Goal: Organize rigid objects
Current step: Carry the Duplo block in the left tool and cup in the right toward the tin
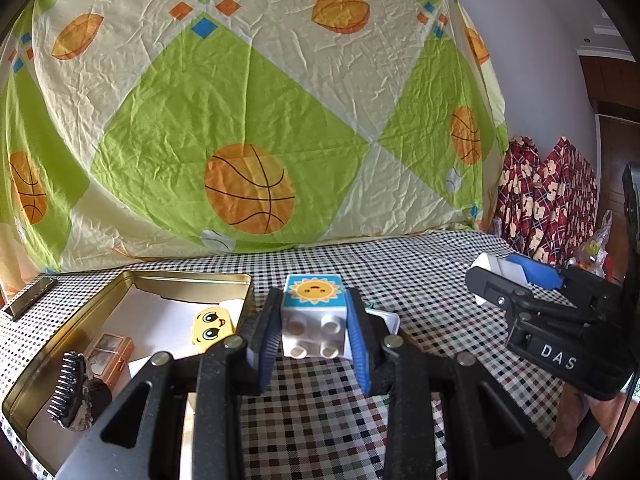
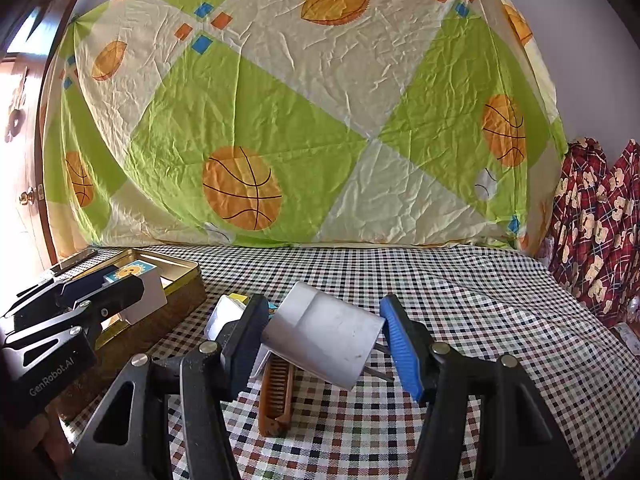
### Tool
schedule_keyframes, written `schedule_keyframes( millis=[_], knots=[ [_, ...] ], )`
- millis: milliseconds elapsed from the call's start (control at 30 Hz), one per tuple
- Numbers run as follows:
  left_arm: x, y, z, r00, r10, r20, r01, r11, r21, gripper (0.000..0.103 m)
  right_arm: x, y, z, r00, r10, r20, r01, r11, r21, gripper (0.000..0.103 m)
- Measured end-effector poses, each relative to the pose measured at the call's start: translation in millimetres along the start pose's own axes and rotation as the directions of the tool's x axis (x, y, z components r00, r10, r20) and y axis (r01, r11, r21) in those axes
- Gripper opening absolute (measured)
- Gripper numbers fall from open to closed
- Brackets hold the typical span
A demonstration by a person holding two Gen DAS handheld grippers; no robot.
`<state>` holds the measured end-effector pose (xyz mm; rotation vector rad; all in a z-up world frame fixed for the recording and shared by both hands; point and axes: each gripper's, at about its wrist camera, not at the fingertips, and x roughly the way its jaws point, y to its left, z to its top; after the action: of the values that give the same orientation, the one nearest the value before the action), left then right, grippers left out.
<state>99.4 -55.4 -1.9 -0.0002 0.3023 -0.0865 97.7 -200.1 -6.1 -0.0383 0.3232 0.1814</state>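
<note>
Sun-faced toy block (image 1: pixel 314 322), white with round studs and a blue printed face, rides clamped in the left gripper (image 1: pixel 314 346), held above the checked counter (image 1: pixel 420 304) just right of the open gold tin (image 1: pixel 48 360). By appearance this is the carry step; the next move calls for swinging toward 9 o'clock, clearing the tin's rim and releasing beside the yellow face block (image 1: pixel 212 326). At 3 o'clock, the right gripper (image 2: pixel 324 344) pinches a white plug adapter (image 2: pixel 324 334), tilted, prongs toward the camera, above a brown comb (image 2: pixel 276 396).
</note>
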Motion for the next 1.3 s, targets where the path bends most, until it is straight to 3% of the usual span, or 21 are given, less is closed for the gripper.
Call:
schedule_keyframes(
  millis=[1300],
  knots=[
    [-36,27,-8,0.998,0.036,0.042,-0.034,0.998,-0.05,0.03,-8,58,-5,0.989,0.147,0.01,-0.146,0.988,-0.046,0.061]
  ],
)
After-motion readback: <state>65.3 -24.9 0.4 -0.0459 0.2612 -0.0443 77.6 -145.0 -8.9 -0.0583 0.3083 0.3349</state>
